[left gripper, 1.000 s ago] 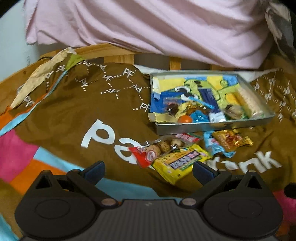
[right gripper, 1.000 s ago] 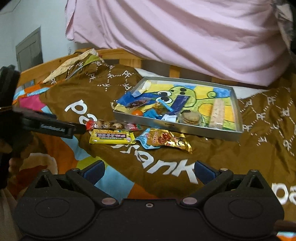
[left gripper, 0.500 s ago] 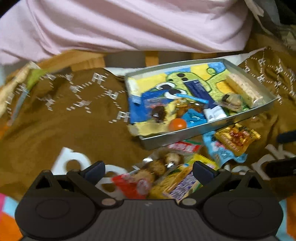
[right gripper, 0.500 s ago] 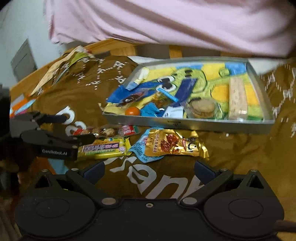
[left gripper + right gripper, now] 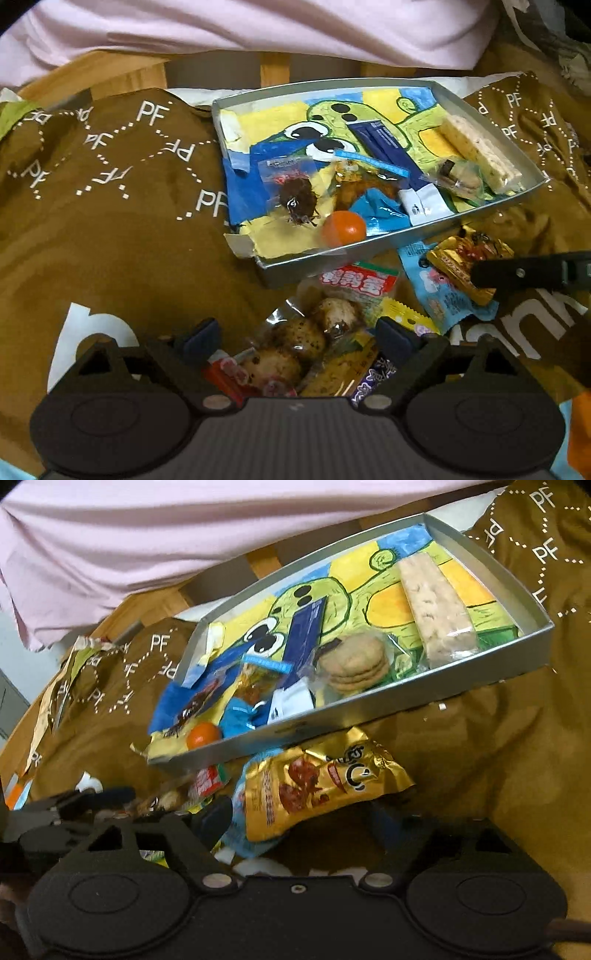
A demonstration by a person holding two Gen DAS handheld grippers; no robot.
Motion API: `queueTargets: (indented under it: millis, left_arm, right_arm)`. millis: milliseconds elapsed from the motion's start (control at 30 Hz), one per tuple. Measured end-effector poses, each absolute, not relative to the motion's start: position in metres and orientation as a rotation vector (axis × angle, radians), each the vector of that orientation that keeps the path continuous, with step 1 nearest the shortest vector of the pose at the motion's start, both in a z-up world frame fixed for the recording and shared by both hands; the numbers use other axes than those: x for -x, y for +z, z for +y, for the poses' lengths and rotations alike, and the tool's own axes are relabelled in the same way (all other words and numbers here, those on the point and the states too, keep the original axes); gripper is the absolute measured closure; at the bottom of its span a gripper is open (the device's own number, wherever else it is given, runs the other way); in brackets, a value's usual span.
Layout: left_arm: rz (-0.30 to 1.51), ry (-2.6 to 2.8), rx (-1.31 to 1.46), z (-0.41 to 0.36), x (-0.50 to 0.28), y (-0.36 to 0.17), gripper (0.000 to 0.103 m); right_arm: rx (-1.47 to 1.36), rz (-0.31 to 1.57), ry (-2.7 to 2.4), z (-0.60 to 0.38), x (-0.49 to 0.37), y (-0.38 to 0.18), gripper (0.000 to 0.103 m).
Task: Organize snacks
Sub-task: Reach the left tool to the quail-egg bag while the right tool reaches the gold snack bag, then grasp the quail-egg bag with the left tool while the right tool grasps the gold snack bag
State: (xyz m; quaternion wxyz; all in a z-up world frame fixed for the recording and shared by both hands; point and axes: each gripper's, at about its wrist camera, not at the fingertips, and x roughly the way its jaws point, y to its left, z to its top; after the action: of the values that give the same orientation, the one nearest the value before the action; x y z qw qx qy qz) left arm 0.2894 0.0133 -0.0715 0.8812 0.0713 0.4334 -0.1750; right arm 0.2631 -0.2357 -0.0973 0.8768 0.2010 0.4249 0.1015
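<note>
A silver tray [image 5: 369, 245] [image 5: 369, 716] lined with a green cartoon drawing holds an orange ball [image 5: 343, 229], stacked biscuits [image 5: 352, 661], a pale rice bar [image 5: 432, 602] and a dark blue bar [image 5: 384, 140]. Loose snacks lie on the blanket in front of it. My left gripper [image 5: 297, 336] is closing around a clear pack of round cookies [image 5: 291, 343] and a yellow bar [image 5: 340, 376]; its pads do not press on them. My right gripper [image 5: 303, 818] is closing around a gold packet [image 5: 317, 786] that lies on a light blue packet [image 5: 238, 805], and no pad is seen pressing on it.
A brown blanket [image 5: 110, 229] with white lettering covers the bed. Pink cloth [image 5: 258, 29] hangs behind the tray over a wooden frame [image 5: 269, 68]. Torn paper [image 5: 59, 686] lies at the far left. The right gripper's fingers [image 5: 517, 273] reach in beside the left.
Both grippers came down and forward onto the loose snacks, which now fill the space between their fingers. Both jaws have narrowed. The right view has rolled, so the tray looks tilted.
</note>
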Motion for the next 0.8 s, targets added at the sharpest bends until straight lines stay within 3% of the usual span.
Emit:
queueTargets:
  millis: [67, 133, 200, 300, 567, 800]
  left_arm:
    - [0.914, -0.374, -0.109, 0.018, -0.291, -0.07, 0.017]
    - [0.926, -0.376, -0.066, 0.021, -0.292, -0.068, 0.023]
    - [0.934, -0.386, -0.056, 0.021, -0.291, -0.065, 0.029]
    - [0.956, -0.38, -0.064, 0.016, -0.288, -0.061, 0.032]
    - [1.008, -0.361, 0.021, 0.02, -0.276, -0.057, 0.043]
    - [1.005, -0.371, 0.027, 0.019, -0.268, -0.055, 0.041]
  right_arm:
    - [-0.422, 0.879, 0.202, -0.235, -0.265, -0.098, 0.026]
    - [-0.416, 0.878, 0.183, -0.234, -0.265, -0.099, 0.037]
    - [-0.412, 0.882, 0.166, -0.235, -0.265, -0.1, 0.061]
    - [-0.45, 0.887, 0.15, -0.241, -0.264, -0.1, 0.078]
    - [-0.47, 0.896, 0.149, -0.243, -0.257, -0.094, 0.084]
    - [-0.494, 0.989, 0.235, -0.241, -0.243, -0.081, 0.09]
